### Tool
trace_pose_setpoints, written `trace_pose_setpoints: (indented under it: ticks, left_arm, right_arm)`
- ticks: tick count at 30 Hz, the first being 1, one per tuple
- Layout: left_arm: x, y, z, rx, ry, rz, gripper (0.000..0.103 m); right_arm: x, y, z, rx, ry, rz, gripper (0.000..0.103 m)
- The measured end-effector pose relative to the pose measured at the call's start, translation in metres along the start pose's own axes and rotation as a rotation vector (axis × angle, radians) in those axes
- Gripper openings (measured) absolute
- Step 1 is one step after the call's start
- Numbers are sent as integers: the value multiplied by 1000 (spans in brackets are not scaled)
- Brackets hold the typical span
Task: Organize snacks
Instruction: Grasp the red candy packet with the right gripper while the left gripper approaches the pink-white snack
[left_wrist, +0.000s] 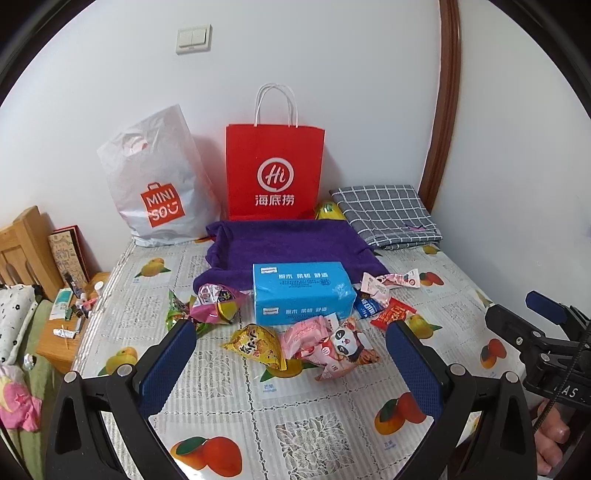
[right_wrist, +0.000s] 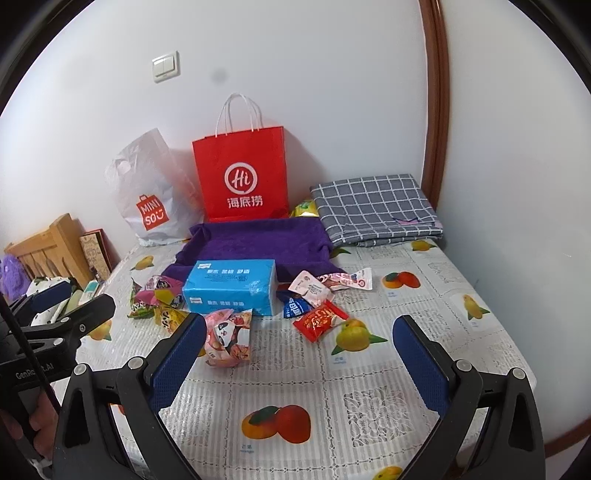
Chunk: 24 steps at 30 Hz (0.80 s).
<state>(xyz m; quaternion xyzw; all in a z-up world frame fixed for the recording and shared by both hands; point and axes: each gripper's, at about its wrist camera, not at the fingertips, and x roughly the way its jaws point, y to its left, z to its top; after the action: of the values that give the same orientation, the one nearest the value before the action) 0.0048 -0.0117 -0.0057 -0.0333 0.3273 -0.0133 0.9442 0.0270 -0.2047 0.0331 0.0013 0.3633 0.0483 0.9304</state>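
A blue tissue pack (left_wrist: 301, 291) printed with white Chinese characters lay near the middle of the fruit-print tablecloth (left_wrist: 295, 424), and the snacks were scattered around it. Directly behind the pack a purple towel (left_wrist: 288, 245) was spread, and behind that, against the wall, stood a red paper bag (left_wrist: 275, 171) bearing a round "Hi" logo above the characters 海底捞; a white plastic bag (left_wrist: 159, 184) marked "MINISO" leaned to the left of it. In front of the tissue pack sat a yellow snack packet (left_wrist: 256, 345) and a pink packet with a panda face (left_wrist: 338, 349), touching each other. To the pack's left lay a pink and green wrapper cluster (left_wrist: 207, 304); to its right, a red packet with gold lettering (left_wrist: 393, 315), a small blue packet (left_wrist: 365, 306) and pale pink sachets (left_wrist: 388, 280). The left gripper (left_wrist: 291, 363) hovered before the pack, fingers spread wide and holding nothing. The right gripper (right_wrist: 299, 354) was likewise spread and empty.
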Motion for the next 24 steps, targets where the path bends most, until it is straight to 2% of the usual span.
trace_pose_setpoints:
  ticks: [8,13,17,21,24]
  left_arm:
    - [38,11,-14,-18,57,-10,103]
    - [61,20,-21,-48,88,-25,103]
    - [80,23,-27,-28,113,-12,103]
    - [99,28,-28,-11,128,3,102]
    - [111,35,-28,-12,142,12,101]
  right_arm:
    - [41,-18,-8,81,63,-39,100]
    - [71,-37,-19,103,118,27,100]
    - [96,-50,-31,106,129,17,100]
    - [127,-61,-35,128,177,34,100]
    - [151,-61,-35,113,217,65,92]
